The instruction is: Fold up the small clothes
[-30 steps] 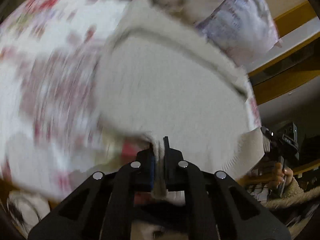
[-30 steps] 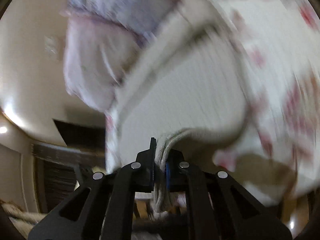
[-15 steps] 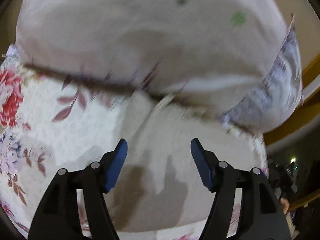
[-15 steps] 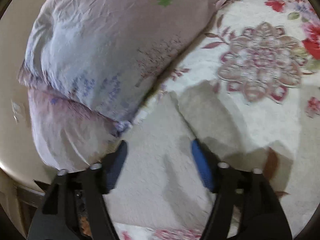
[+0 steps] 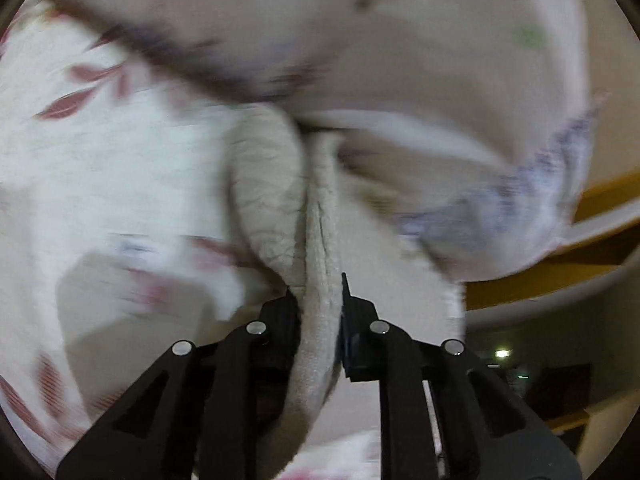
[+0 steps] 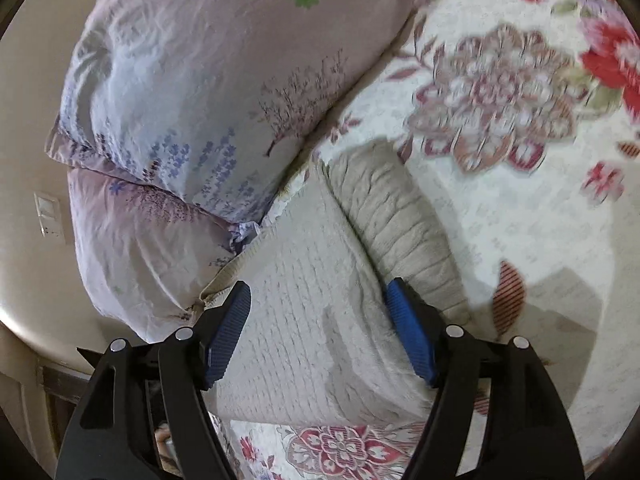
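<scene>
Reclosed since half a second ago, the left gripper (image 5: 316,304) pinches the knit garment (image 5: 318,352); the right gripper (image 6: 318,340) hangs wide open and empty over it. The pinched edge is best carried away from the pillow (image 6: 224,92) and laid flat.

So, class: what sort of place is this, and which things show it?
Probably a bedroom: a floral quilted bedspread, two stacked lilac printed pillows, and a beige knitted garment lying on the bed.

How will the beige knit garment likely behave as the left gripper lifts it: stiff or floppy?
Probably floppy: the knit garment bunches and droops between the shut left gripper. Its ribbed fabric looks grippy, so slipping seems unlikely. The right gripper is open, leaving that side likely to sag.
</scene>
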The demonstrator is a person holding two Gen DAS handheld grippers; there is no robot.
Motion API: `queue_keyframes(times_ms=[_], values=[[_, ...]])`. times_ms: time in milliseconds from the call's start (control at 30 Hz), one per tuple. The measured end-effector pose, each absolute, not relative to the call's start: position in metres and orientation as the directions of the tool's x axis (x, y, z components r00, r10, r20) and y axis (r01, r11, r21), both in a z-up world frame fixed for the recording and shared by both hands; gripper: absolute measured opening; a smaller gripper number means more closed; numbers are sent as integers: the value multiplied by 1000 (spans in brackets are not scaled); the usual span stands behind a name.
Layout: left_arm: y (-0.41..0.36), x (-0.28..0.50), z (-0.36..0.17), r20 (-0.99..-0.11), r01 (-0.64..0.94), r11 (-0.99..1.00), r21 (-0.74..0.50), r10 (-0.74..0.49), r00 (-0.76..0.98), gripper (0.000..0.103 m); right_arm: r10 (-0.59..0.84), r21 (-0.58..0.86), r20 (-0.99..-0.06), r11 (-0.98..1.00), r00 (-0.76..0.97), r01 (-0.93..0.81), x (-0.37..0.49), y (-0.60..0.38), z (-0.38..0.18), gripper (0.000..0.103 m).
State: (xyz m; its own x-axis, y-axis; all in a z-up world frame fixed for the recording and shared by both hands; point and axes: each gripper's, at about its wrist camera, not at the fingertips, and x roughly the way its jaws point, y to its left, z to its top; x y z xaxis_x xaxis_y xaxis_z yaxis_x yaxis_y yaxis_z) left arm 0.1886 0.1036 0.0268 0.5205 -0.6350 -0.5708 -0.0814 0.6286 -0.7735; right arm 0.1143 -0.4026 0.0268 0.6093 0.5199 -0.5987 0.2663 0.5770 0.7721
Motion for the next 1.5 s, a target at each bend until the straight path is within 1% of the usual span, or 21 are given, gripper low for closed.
queue_keyframes(times_ms=[167,267,333,400,433,467,500,533,633,767,833,867,900,933,1000,1167,1267,1400,1433,1467,1500], values=[[-14,201,79,-352,123,449,-885,-818,455,15,448,732,-603,640,660,234,107,-439,54,73],[-116,218,76,-296,165,362,-918,-898,325,18,413,717,-612,649,675,253,108,-459,58,73],[-175,225,68,-330,190,372,-908,-918,220,20,419,716,-623,646,660,266,116,-469,54,73],[-202,224,60,-357,175,381,-908,-921,154,19,442,719,-636,639,633,275,125,-474,48,84],[-197,221,60,-341,166,368,-915,-924,170,22,466,726,-641,626,610,284,131,-477,43,88],[-182,217,64,-351,175,392,-903,-909,227,35,486,733,-642,616,593,289,134,-480,39,92],[-165,214,68,-391,184,452,-873,-873,292,54,512,745,-638,601,575,291,138,-480,34,93],[-147,211,71,-439,183,520,-834,-828,349,60,540,755,-634,587,554,293,143,-478,30,93],[-112,212,58,-631,113,710,-695,-678,377,65,618,767,-638,557,459,317,158,-469,8,94],[-132,205,27,-765,129,807,-576,-588,263,70,620,728,-685,612,382,311,168,-451,-7,94],[-142,198,15,-778,150,815,-559,-579,245,72,615,728,-679,632,400,264,166,-443,-4,74],[-147,197,11,-776,155,814,-560,-581,245,72,617,723,-685,638,386,263,167,-440,-6,49],[-154,201,8,-770,157,809,-567,-588,250,68,619,723,-686,638,383,265,165,-438,-9,35],[-157,200,7,-755,166,802,-574,-597,270,61,629,742,-664,622,406,251,162,-436,-7,32],[-155,202,2,-739,161,788,-594,-614,278,39,615,740,-657,637,435,217,157,-430,4,28],[-93,177,31,-615,236,698,-676,-711,340,34,690,774,-586,632,426,40,145,-382,43,26],[-53,155,40,-668,242,774,-585,-629,397,39,656,693,-672,721,343,-20,139,-343,43,29],[-18,136,22,-759,146,871,-469,-482,436,51,619,698,-686,708,383,107,134,-345,27,52],[-11,128,23,-749,132,870,-475,-478,459,56,623,711,-672,694,400,114,136,-346,24,50],[-3,119,26,-747,124,876,-466,-465,476,65,606,697,-683,707,408,117,141,-342,23,29],[0,110,30,-746,120,888,-445,-441,499,68,564,653,-725,745,396,135,149,-337,19,23]])
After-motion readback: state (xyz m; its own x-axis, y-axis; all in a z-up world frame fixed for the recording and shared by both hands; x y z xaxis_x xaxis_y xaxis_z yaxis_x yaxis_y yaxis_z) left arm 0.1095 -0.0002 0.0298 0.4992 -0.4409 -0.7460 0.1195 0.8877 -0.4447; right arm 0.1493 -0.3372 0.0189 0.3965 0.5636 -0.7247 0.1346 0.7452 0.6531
